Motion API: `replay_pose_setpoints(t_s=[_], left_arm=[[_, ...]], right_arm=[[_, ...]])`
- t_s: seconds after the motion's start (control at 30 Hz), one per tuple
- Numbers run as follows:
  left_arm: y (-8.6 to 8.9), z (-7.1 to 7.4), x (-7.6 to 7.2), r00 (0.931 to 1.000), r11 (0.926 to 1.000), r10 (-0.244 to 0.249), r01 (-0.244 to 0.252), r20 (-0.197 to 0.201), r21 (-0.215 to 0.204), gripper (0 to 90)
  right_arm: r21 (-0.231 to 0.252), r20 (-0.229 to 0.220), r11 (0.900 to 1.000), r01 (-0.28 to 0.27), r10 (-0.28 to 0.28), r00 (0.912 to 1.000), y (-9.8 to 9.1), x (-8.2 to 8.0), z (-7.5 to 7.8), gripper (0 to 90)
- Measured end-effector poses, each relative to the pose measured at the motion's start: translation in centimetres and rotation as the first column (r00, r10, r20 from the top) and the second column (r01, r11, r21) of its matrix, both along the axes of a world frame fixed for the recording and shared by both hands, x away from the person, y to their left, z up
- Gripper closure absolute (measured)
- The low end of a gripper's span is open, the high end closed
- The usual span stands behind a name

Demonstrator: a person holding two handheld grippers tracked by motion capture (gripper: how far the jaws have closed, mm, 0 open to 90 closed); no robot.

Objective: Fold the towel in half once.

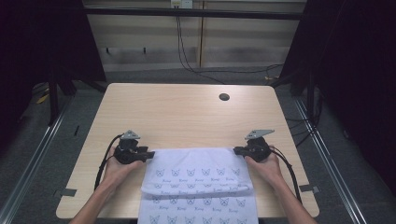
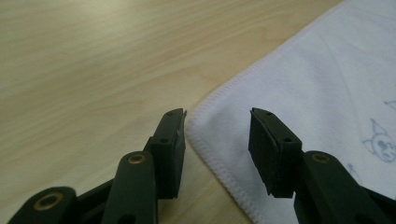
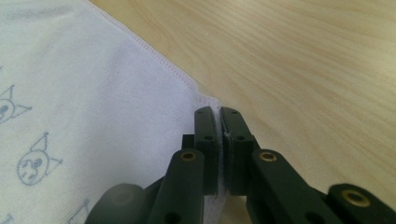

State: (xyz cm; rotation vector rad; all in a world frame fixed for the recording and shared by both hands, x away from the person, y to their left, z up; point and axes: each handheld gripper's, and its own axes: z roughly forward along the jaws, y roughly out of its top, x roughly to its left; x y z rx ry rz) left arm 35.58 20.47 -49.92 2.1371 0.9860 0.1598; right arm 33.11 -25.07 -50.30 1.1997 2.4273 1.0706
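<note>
A: Where does the cloth point(image 1: 198, 186) lie?

B: In the lower middle of the high view, on the near part of the wooden counter point(image 1: 187, 112). It is white with small printed cat faces, folded over on itself, and its lower part runs over the counter's near edge at the bottom of the frame.

A: And the left gripper point(image 1: 148, 154)?

B: At the cloth's upper left corner. In the left gripper view its jaws are spread apart and grasp nothing; the stitched corner of the cloth lies on the counter between them.

A: The right gripper point(image 1: 236, 150)?

B: At the cloth's upper right corner. In the right gripper view its jaws are clenched on that corner, with a thin fold of cloth pinched between the pads.

A: Anything else on the counter?

B: A round cable hole point(image 1: 224, 97), upper right of the middle.
</note>
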Motion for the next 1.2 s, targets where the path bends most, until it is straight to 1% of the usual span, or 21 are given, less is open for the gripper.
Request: replay_pose_setpoints(t_s=[0.07, 0.1, 0.13, 0.23, 0.33, 0.37, 0.43, 0.57, 0.6, 0.63, 0.67, 0.7, 0.73, 0.8, 0.83, 0.9, 0.93, 0.97, 1.03, 1.07, 1.2], left_arm=[[-0.2, 0.0, 0.1, 0.9998, 0.9998, -0.008, 0.008, 0.016, 0.016, 54.4], [-0.2, 0.0, 0.1, 0.9997, 0.9998, -0.008, 0.008, 0.021, 0.018, 54.3], [-0.3, -0.1, 0.2, 0.9998, 0.9999, 0.000, 0.000, 0.022, 0.010, 54.3], [-0.7, -0.1, 0.1, 0.9991, 0.9994, -0.032, 0.031, 0.027, 0.015, 58.0], [-1.2, -0.1, -0.2, 0.9961, 0.9961, -0.088, 0.088, 0.002, -0.006, 67.7], [-1.4, -0.2, -0.3, 0.9935, 0.9934, -0.114, 0.113, -0.010, -0.019, 74.8], [-1.6, -0.2, -0.5, 0.9920, 0.9919, -0.125, 0.124, -0.017, -0.024, 83.1], [-1.2, -0.1, -0.5, 0.9909, 0.9911, -0.130, 0.129, -0.034, -0.033, 86.5], [-0.9, 0.1, -0.5, 0.9920, 0.9911, -0.122, 0.120, -0.031, -0.058, 86.6], [-0.5, 0.4, -0.3, 0.9946, 0.9900, -0.100, 0.097, -0.028, -0.102, 86.5], [-0.1, 0.9, -0.1, 0.9961, 0.9877, -0.085, 0.081, -0.023, -0.134, 86.6], [0.2, 1.4, 0.1, 0.9971, 0.9867, -0.074, 0.072, -0.013, -0.146, 86.6], [0.4, 2.0, 0.3, 0.9978, 0.9858, -0.065, 0.066, 0.011, -0.154, 86.6], [0.5, 3.3, 0.7, 0.9984, 0.9762, -0.038, 0.046, 0.043, -0.212, 86.6], [0.4, 4.0, 1.0, 0.9970, 0.9771, -0.029, 0.044, 0.071, -0.208, 86.6], [0.1, 5.5, 1.7, 0.9941, 0.9757, -0.022, 0.045, 0.107, -0.215, 86.6], [-0.1, 6.2, 2.2, 0.9924, 0.9790, -0.009, 0.033, 0.123, -0.201, 86.6], [-0.3, 6.8, 2.7, 0.9915, 0.9767, -0.002, 0.029, 0.130, -0.213, 86.6], [-0.6, 8.2, 3.6, 0.9853, 0.9777, 0.021, 0.015, 0.169, -0.209, 86.6], [-0.7, 8.8, 4.0, 0.9835, 0.9689, 0.032, 0.013, 0.178, -0.247, 86.6], [-0.9, 11.2, 5.6, 0.9719, 0.9587, 0.083, -0.017, 0.220, -0.284, 86.7]], right_arm=[[0.001, -0.005, 1.0000, 0.005, -0.005, 1.0000, -0.1, 0.0, 0.0, 86.8], [0.018, -0.005, 0.9998, 0.000, 0.000, 1.0000, -0.1, 0.1, -0.1, 86.8], [0.015, -0.009, 0.9999, 0.003, -0.002, 1.0000, -0.1, 0.1, 0.0, 86.8], [0.018, -0.007, 0.9998, 0.007, -0.007, 1.0000, -0.1, 0.0, -0.1, 86.6], [0.020, -0.015, 0.9998, 0.010, -0.010, 0.9998, -0.2, 0.0, -0.1, 86.6], [0.029, -0.018, 0.9996, 0.004, -0.003, 0.9998, -0.2, 0.0, -0.1, 86.7], [0.059, -0.036, 0.9983, -0.006, 0.008, 0.9993, -0.3, 0.0, -0.1, 86.9], [0.080, -0.048, 0.9967, -0.010, 0.014, 0.9987, -0.4, -0.2, 0.1, 87.1], [0.090, -0.043, 0.9959, -0.013, 0.017, 0.9989, -0.5, -0.3, 0.3, 87.1], [0.108, -0.033, 0.9941, -0.008, 0.012, 0.9994, -0.6, -0.3, 0.8, 87.2], [0.133, -0.020, 0.9911, -0.008, 0.011, 0.9997, -0.8, -0.2, 1.3, 87.2], [0.148, -0.009, 0.9890, -0.005, 0.006, 0.9999, -1.0, -0.1, 1.9, 87.2], [0.164, 0.006, 0.9864, -0.001, 0.000, 1.0000, -1.2, 0.1, 2.4, 87.2], [0.204, 0.029, 0.9789, 0.007, -0.013, 0.9995, -1.5, 0.6, 3.6, 87.2], [0.204, 0.043, 0.9789, 0.009, -0.018, 0.9989, -1.5, 0.8, 4.4, 87.2], [0.206, 0.077, 0.9785, 0.003, -0.019, 0.9969, -1.5, 1.5, 6.0, 87.2], [0.210, 0.091, 0.9777, 0.009, -0.029, 0.9954, -1.5, 1.8, 7.0, 87.2], [0.215, 0.111, 0.9766, 0.013, -0.037, 0.9931, -1.5, 2.3, 8.0, 87.2], [0.224, 0.150, 0.9744, 0.024, -0.059, 0.9869, -1.8, 3.0, 10.0, 87.2], [0.246, 0.166, 0.9688, 0.029, -0.072, 0.9835, -2.0, 3.4, 10.9, 87.2], [0.263, 0.204, 0.9634, 0.052, -0.108, 0.9729, -2.7, 5.1, 13.3, 87.4]])
